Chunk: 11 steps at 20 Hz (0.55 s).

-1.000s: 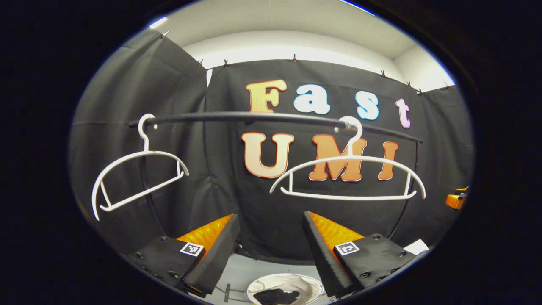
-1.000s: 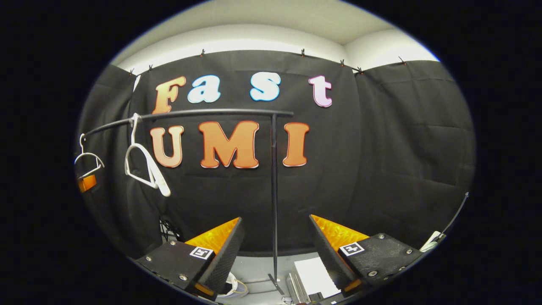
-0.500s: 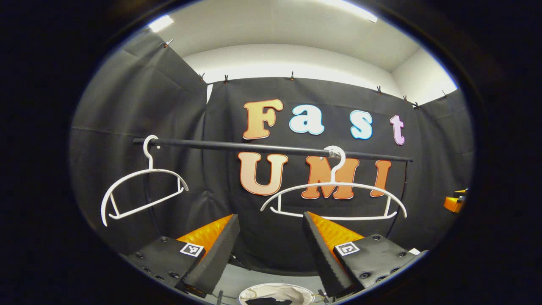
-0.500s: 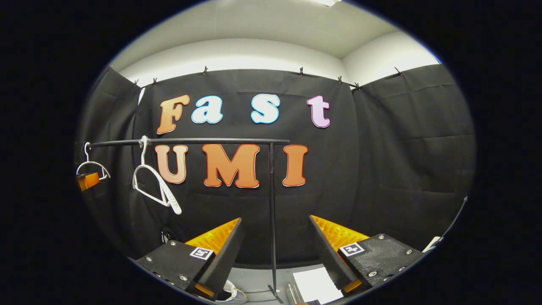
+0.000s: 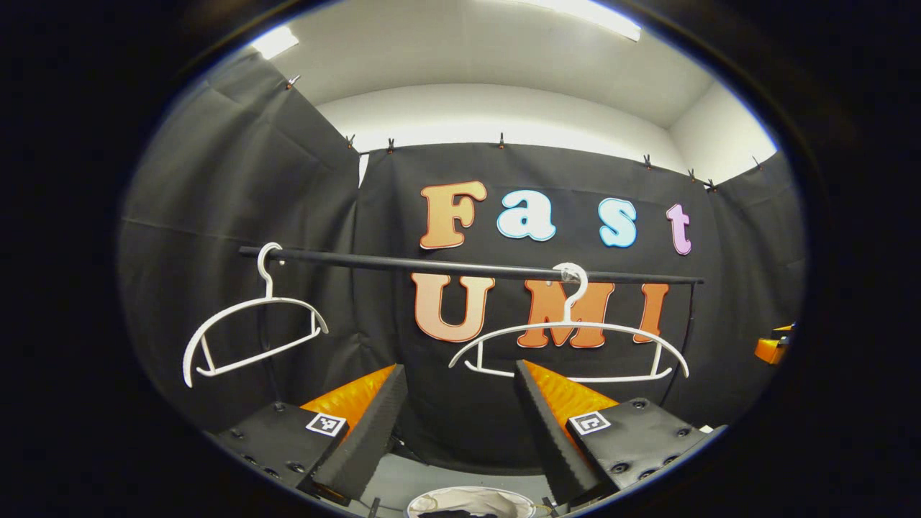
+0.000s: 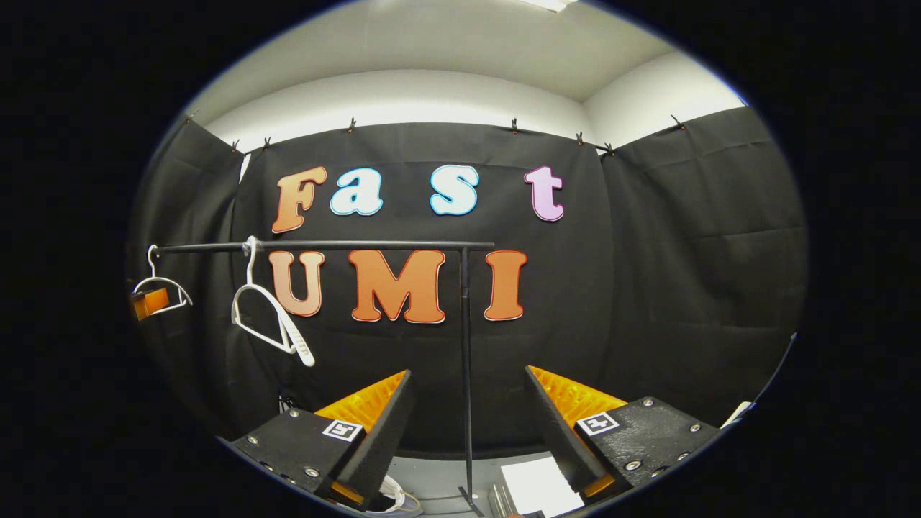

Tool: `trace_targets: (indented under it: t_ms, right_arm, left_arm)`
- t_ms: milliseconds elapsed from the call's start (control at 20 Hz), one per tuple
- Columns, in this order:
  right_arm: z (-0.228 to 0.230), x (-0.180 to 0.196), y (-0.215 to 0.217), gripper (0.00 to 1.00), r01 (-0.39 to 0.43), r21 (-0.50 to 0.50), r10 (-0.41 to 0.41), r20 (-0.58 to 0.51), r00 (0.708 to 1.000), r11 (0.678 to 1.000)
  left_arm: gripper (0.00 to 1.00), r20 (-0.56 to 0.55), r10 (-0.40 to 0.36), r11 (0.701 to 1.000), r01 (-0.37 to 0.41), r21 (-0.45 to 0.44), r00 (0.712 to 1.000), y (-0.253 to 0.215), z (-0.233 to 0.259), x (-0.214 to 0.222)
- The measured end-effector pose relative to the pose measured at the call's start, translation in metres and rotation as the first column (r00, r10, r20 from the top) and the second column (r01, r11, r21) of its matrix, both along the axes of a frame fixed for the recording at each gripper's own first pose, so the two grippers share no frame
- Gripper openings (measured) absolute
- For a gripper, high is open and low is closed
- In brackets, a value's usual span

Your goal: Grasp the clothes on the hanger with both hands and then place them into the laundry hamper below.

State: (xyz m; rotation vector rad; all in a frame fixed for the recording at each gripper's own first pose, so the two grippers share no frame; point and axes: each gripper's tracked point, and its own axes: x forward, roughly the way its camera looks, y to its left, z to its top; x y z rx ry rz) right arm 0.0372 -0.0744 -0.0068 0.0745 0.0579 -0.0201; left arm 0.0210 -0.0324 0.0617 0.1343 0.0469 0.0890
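In my left gripper view, a bare white hanger [image 5: 252, 327] hangs at about nine o'clock, tilted, hooked near the left end of the black rail [image 5: 468, 267]. A second bare hanger [image 5: 568, 345] hangs level at about three o'clock of centre on the same rail, its lower bar passing just behind my right finger's tip. No garment is on either hanger. At the far three o'clock edge I see an orange piece of the other gripper [image 5: 773, 347].

The left gripper [image 5: 460, 410] points level at the booth's cloth wall, jaws wide apart with nothing between them. At six o'clock, below and between the fingers, I see the rim of the laundry hamper [image 5: 471, 496], pale inside with something dark, which looks like the clothes [image 5: 450, 514], lying in it.

In my right gripper view, both hangers sit at nine o'clock, and the rail's upright post [image 6: 466, 360] stands straight ahead, running down between the fingers to the floor. White cable [image 6: 396, 495] lies at seven o'clock, a white sheet [image 6: 536, 485] at five. The right gripper [image 6: 468, 406] is level too, jaws wide and empty.
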Motion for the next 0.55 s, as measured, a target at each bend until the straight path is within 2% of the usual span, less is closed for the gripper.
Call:
trace_targets:
  t_ms: [250,300,350,550]
  right_arm:
    - [0.0001,-0.0011,0.0,1.0,0.001,-0.001,-0.001,0.001,1.0,1.0]
    - [0.0006,-0.002,-0.0001,0.84,-0.001,0.001,0.001,0.002,1.0,1.0]
    - [0.0016,-0.0023,-0.0003,1.0,-0.004,0.003,0.004,0.003,1.0,1.0]
    - [0.0006,-0.0012,0.0001,1.0,-0.007,0.004,0.007,0.002,1.0,1.0]
  left_arm:
    - [0.94,0.001,0.003,1.0,-0.003,-0.003,1.0,-0.0002,0.001,-0.003]
    - [0.94,0.002,0.003,1.0,-0.003,-0.002,1.0,-0.0008,0.0013,-0.003]
    - [0.94,0.001,0.004,1.0,-0.004,-0.002,1.0,-0.0011,0.0008,-0.0038]
    - [0.94,0.005,0.003,1.0,-0.003,-0.006,1.0,-0.002,0.0021,-0.004]
